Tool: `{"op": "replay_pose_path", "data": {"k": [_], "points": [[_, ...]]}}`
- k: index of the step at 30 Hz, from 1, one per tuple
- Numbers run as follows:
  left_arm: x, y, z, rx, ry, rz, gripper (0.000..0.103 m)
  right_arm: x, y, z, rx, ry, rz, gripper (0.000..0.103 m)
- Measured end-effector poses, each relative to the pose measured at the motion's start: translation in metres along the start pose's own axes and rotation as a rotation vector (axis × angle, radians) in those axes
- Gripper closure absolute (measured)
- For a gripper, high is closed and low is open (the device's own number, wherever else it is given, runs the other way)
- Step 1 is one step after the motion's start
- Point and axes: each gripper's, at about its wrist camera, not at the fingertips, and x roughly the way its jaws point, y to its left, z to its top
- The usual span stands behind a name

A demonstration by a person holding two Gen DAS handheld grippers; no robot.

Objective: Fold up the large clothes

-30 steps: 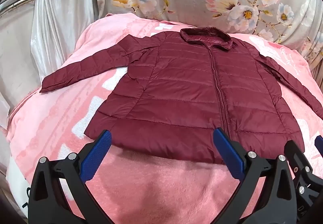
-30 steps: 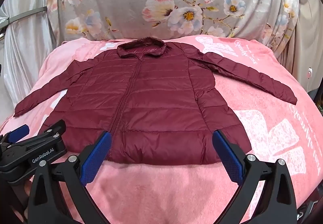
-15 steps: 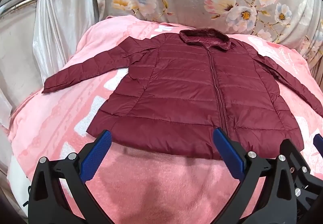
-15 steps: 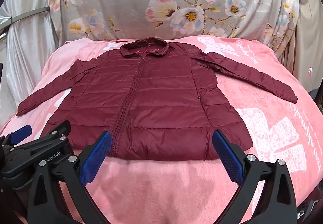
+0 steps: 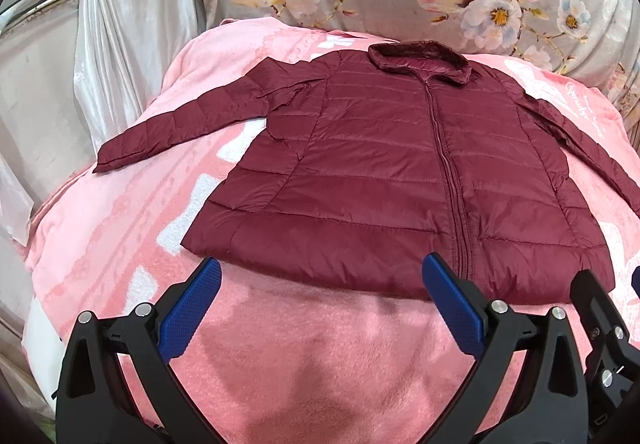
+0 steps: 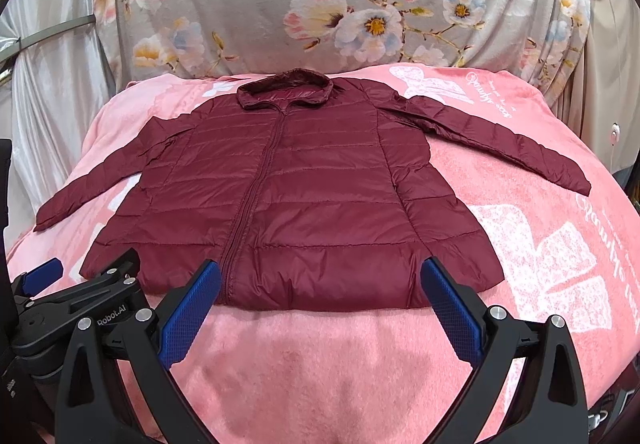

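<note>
A maroon quilted jacket lies flat and zipped on a pink blanket, collar far from me, both sleeves spread outward. My left gripper hovers open just short of the hem, left of the zipper, with nothing between its blue pads. My right gripper is open too, above the hem right of the zipper, empty. The left sleeve cuff lies near the blanket's left edge; the right sleeve cuff points right. Part of the left tool shows at the right wrist view's lower left.
A grey floral cloth covers the back behind the collar. Silvery curtains hang at the left. The blanket drops away at the left and right edges. White print marks the blanket's right side.
Both grippers have drawn back and slightly up from the hem; the jacket looks smaller and farther in both views. The jacket itself has not moved.
</note>
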Motion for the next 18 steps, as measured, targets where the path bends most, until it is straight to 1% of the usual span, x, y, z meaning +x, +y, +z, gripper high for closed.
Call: {"op": "replay_pose_path", "data": {"k": [5, 11, 14, 18], "points": [[-0.0002, 0.0003, -0.0022, -0.001, -0.002, -0.026, 0.005, 0.0002, 0.0013, -0.0009, 0.003, -0.001, -0.002, 0.005], [-0.0049, -0.0011, -0.0034, 0.009, -0.054, -0.017, 0.005, -0.0005, 0.0021, -0.0016, -0.002, -0.004, -0.005, 0.005], [-0.0052, -0.0028, -0.0027, 0.013, -0.059, -0.019, 0.005, -0.0013, 0.0016, -0.0023, -0.002, -0.010, -0.009, 0.005], [-0.0052, -0.0014, -0.0017, 0.002, -0.069, -0.040, 0.005, -0.0025, 0.0017, -0.0028, 0.013, -0.016, -0.010, 0.005]]}}
